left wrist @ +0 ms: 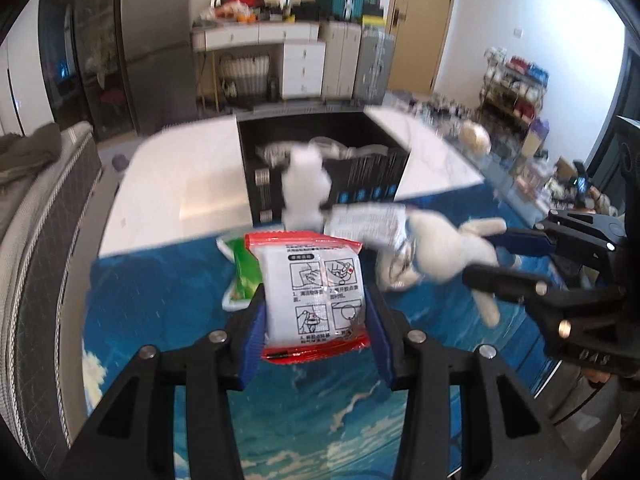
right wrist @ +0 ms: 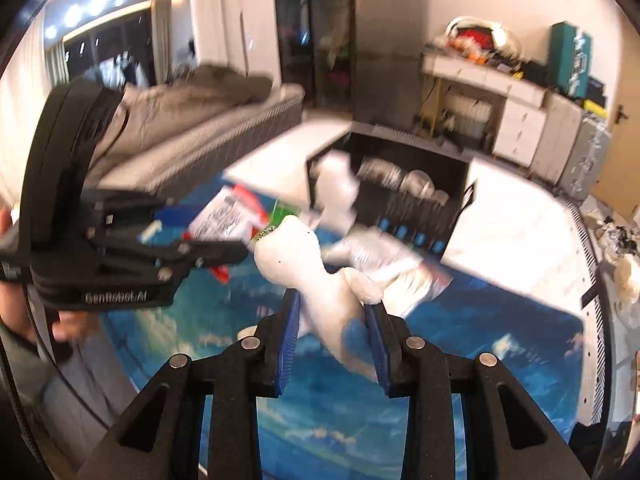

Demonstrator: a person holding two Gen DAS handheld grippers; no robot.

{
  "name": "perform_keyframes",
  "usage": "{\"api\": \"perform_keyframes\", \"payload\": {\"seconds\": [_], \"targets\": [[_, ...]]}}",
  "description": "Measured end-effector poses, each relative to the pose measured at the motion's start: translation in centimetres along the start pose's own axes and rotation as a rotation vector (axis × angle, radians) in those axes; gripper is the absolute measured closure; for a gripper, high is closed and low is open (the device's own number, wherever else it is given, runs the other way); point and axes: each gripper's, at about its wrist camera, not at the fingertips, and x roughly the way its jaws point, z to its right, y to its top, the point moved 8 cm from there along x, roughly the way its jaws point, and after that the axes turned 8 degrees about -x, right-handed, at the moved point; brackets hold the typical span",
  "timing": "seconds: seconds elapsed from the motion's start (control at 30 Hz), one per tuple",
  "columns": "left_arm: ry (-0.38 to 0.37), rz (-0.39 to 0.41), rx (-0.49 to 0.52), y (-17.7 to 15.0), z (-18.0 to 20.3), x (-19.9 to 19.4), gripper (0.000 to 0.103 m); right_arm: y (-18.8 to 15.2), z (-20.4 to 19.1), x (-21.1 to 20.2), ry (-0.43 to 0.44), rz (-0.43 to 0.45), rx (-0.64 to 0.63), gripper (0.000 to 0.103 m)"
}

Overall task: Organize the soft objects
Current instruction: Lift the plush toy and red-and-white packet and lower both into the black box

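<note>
**Legible markings**

The left gripper (right wrist: 224, 254) carries the brand "GenRobot.AI" in pale letters on its black body. The packet (left wrist: 314, 300) bears four numbered instruction pictograms with Chinese captions, too blurred to read. A second packet (left wrist: 366, 222) shows fine print, also unreadable.

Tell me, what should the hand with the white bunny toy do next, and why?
Probably carry the plush bunny forward over the open black box and let go. The right gripper already clamps it above the blue mat, and the box sits just ahead.
</note>
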Motion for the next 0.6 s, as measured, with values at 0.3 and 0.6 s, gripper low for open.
{"api": "perform_keyframes", "payload": {"seconds": [0.3,0.6], "targets": [[-0.004,0.315,0.005,2.7,0.2,-5.6,0.059,2.8,1.1,-7.0,-0.113,0.370,0.032,0.070],[0.016,0.388,0.021,1.6,-0.1,-6.9,0.059,1.5,0.3,-9.2,-0.148,0.472,0.047,0.070]]}}
